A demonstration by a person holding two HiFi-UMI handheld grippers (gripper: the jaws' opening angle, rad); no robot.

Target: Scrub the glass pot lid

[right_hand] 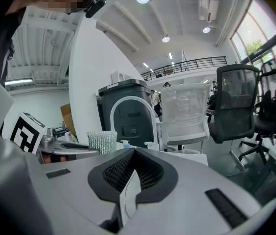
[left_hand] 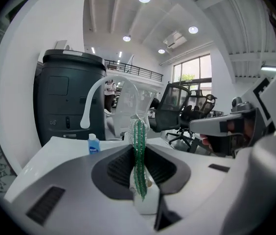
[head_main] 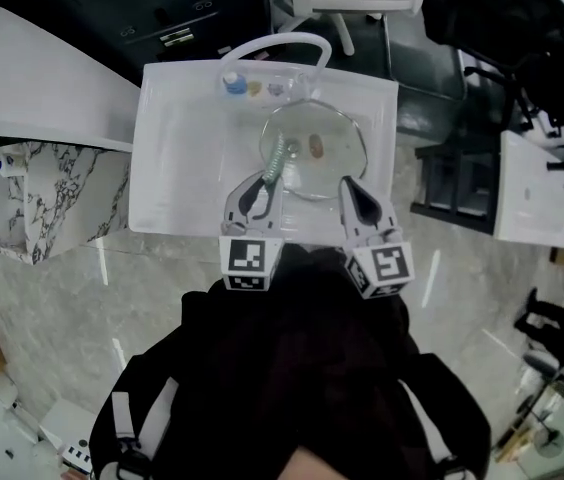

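One white sink (head_main: 162, 168) fills the upper middle of the head view, with an arched faucet (head_main: 272, 40) at its back edge. Glass pot lid (head_main: 327, 133) sits inside the sink, centre-right, with its knob showing through the glass. It is the only large thing in the basin.

Left gripper (head_main: 262, 183) reaches in from the lower left. Its jaws are clamped on a green-and-silver scrubber (head_main: 277, 158), which overlaps the lid's left rim. Right gripper (head_main: 348, 183) is at the lid's lower right rim.

Only the left gripper view shows the scrubber edge on, pinched upright between the jaws, with the lid as a clear shape behind it. Only the right gripper view shows its own jaws pressed on a thin pale edge. The glass is hard to make out there, but the head view puts that edge at the lid's rim. That view also catches the scrubber face on at centre-left.

Small blue bottle (head_main: 234, 85) and a yellow item (head_main: 254, 87) stand on the sink's back ledge, near the faucet and outside the basin.
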